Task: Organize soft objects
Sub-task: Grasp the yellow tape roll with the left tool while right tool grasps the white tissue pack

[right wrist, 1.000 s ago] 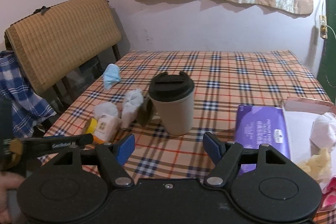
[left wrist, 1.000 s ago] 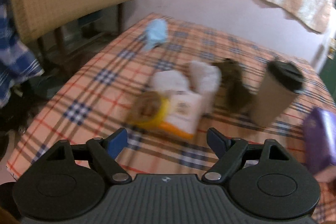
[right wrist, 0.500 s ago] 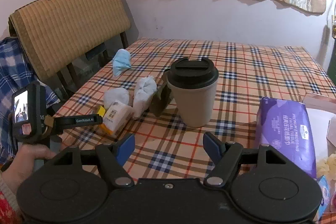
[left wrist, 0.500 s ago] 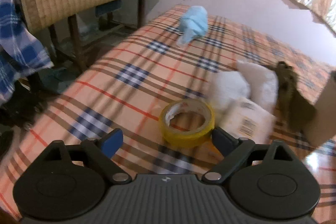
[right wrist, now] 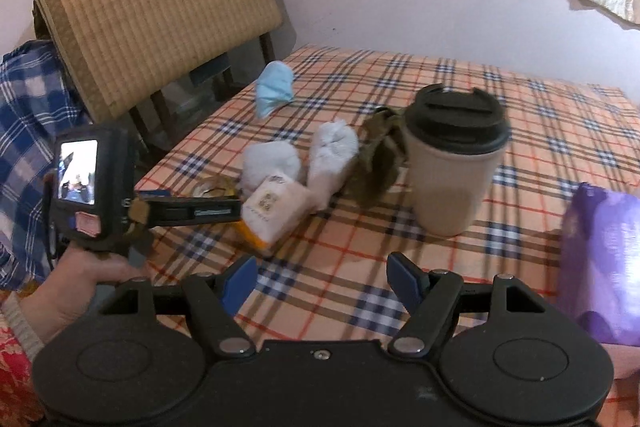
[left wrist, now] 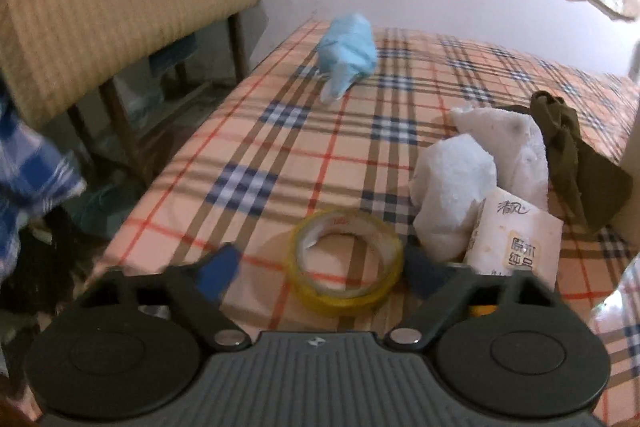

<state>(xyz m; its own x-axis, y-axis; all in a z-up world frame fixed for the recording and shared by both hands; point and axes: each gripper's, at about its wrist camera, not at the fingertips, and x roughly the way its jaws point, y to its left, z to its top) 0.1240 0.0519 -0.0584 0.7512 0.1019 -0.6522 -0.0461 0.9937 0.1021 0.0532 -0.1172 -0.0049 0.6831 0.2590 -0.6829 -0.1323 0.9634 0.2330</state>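
My left gripper [left wrist: 324,267] is open, low over the plaid table, with a yellow tape roll [left wrist: 347,261] between its fingers. Right of the roll lie a white tissue pack [left wrist: 516,245], two white cloth bundles [left wrist: 454,195] and an olive cloth [left wrist: 568,151]. A light blue cloth [left wrist: 348,53] lies farther back. My right gripper [right wrist: 322,279] is open and empty above the table's near part. In the right wrist view I see the left gripper [right wrist: 192,209] beside the tissue pack [right wrist: 276,211], the white bundles [right wrist: 332,155], the olive cloth [right wrist: 378,155] and the blue cloth [right wrist: 274,93].
A beige cup with a black lid [right wrist: 454,163] stands right of the olive cloth. A purple tissue pack [right wrist: 604,263] lies at the right. A chair with a woven mat [right wrist: 160,23] and a blue plaid cloth [right wrist: 28,115] stand left of the table edge [left wrist: 180,163].
My left gripper has moved forward and down to the tape roll, which now lies between its fingers. My right gripper has drifted closer to the cup.
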